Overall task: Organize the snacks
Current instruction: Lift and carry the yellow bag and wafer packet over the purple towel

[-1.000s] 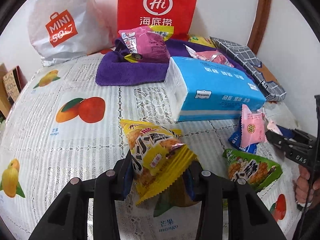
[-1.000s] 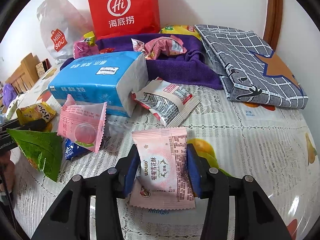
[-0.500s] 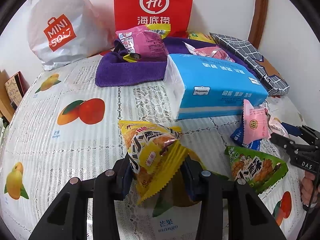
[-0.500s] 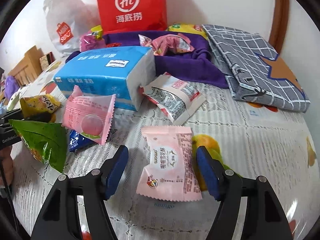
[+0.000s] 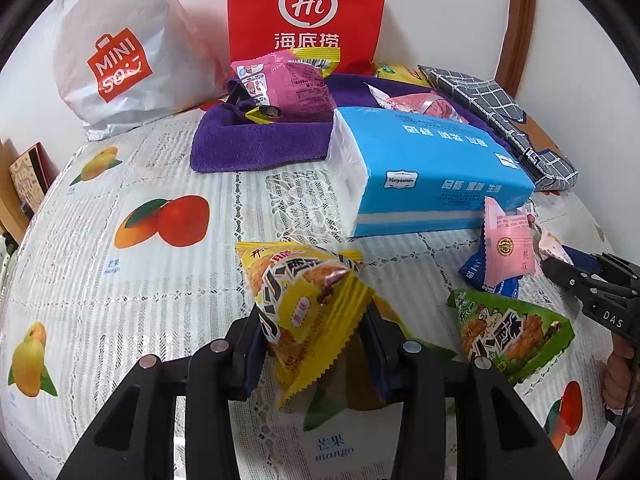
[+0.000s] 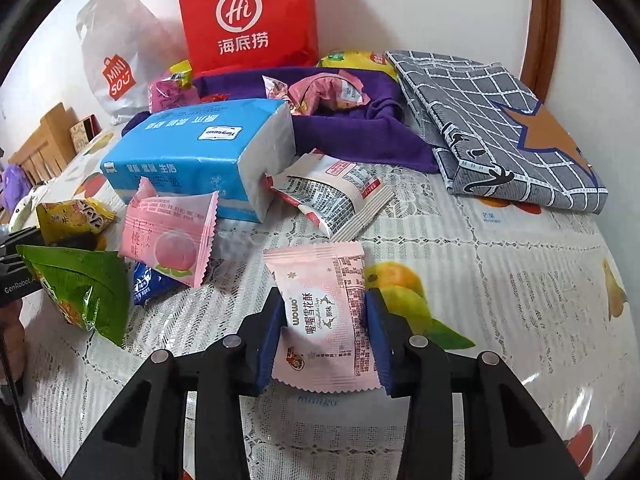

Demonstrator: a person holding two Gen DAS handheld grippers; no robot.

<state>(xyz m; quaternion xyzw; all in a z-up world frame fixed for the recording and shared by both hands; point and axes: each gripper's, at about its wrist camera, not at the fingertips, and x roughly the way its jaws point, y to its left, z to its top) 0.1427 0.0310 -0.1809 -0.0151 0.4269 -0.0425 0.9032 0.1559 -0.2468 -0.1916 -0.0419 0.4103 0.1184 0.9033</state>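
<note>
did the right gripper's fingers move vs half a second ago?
Yes. The right gripper has closed: its fingers, then spread wide of the pink snack packet, now press both its sides. The packet lies by the same printed mango on the tablecloth.

2 bags (image 5: pixel 116 56), 1 tissue pack (image 5: pixel 432 168)
</note>
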